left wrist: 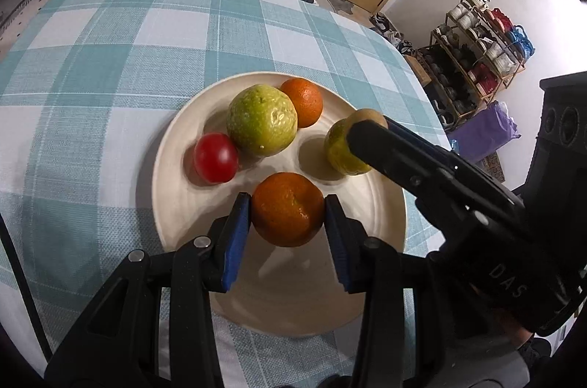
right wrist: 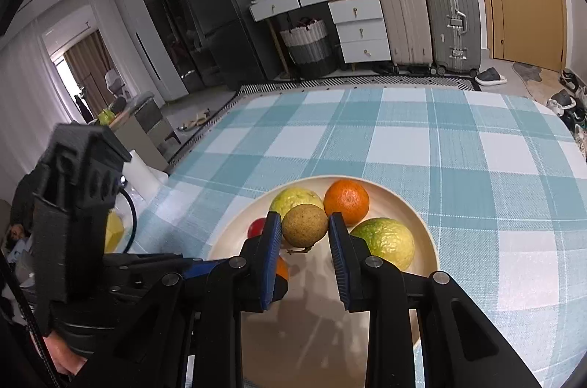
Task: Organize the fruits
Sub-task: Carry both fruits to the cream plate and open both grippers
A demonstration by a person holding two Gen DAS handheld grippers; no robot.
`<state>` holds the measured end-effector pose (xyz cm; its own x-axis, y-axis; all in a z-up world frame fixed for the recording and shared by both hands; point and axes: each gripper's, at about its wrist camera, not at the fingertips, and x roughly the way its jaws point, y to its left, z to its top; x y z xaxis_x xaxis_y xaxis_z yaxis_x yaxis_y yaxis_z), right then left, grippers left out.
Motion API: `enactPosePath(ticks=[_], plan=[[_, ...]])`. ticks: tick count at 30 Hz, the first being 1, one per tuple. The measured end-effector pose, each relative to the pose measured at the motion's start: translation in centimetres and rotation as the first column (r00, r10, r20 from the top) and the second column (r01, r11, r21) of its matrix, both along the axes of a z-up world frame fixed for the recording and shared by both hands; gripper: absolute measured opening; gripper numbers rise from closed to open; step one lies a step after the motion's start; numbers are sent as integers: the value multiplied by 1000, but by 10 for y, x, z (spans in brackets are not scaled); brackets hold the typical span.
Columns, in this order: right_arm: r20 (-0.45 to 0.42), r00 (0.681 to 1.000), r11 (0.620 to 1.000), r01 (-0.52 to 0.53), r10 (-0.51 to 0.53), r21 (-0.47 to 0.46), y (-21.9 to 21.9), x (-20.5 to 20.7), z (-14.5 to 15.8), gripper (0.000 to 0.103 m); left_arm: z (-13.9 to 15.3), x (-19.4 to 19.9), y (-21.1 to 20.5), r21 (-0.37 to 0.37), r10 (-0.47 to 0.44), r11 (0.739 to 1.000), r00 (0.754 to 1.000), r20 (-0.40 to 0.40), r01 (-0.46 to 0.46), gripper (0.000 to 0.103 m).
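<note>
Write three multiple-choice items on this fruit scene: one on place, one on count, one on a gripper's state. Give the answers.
1. Where is the red tomato?
A. on the plate
B. on the tablecloth
C. in a basket

2. How many oranges show in the left wrist view?
A. one
B. two
C. four

3. What does the right gripper hold?
A. nothing
B. a banana
C. a small brown fruit

Answers: 1 A, it lies inside the plate's rim; 2 B, one orange sits in the left gripper and another orange at the plate's far side; 3 C, the brown fruit sits between its fingers.
</note>
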<state>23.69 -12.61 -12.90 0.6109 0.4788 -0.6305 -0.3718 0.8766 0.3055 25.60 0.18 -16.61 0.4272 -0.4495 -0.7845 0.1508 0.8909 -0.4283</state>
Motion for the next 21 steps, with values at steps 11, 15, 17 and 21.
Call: enactPosePath(ticks=[11,15,17,21], plan=[[-21,999,999,32,-32,14,-5,10,-2,45,4,3,-3,-14,3,1000,1000,8,-2,38],[-14,999,997,44,-44,59,-15,8,1,50,11,-1,-1,0,8,1000,1000,28,-8,45],[-7,999,996,48,-48,79,-19,5,5,50,12,-3,0,0,9,1000,1000,26,-9,45],[17,998,994,59,-61,90,-25,-4,15,50,15,-9,0,8,11,1000,1000,27,-11,45]])
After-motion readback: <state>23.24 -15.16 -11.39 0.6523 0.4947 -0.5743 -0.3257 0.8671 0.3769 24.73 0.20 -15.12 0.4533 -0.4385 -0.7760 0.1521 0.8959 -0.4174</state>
